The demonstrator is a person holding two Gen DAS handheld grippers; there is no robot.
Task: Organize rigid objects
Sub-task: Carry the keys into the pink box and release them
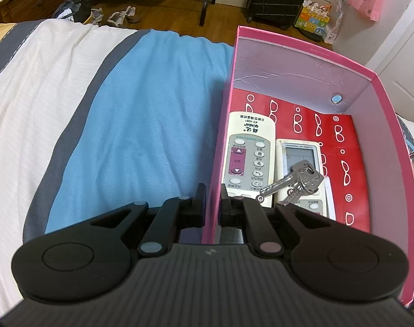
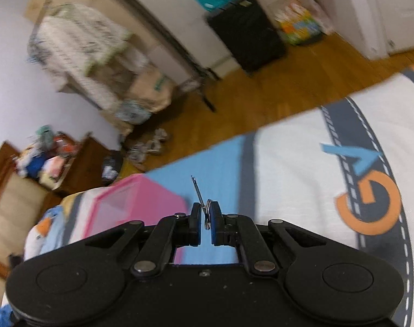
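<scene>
The left gripper (image 1: 211, 204) straddles and clamps the near-left wall of the open pink cardboard box (image 1: 302, 51), which sits on the blue, white and grey bedspread (image 1: 130, 114). Inside lie a cream air-conditioner remote (image 1: 247, 158), a white universal remote with a screen (image 1: 302, 158) and a bunch of silver keys (image 1: 296, 181) across both. The right gripper (image 2: 206, 212), tilted and raised above the bed, pinches a thin silver key on a ring (image 2: 199, 193), its blade pointing forward. The box (image 2: 141, 199) lies just to its left.
</scene>
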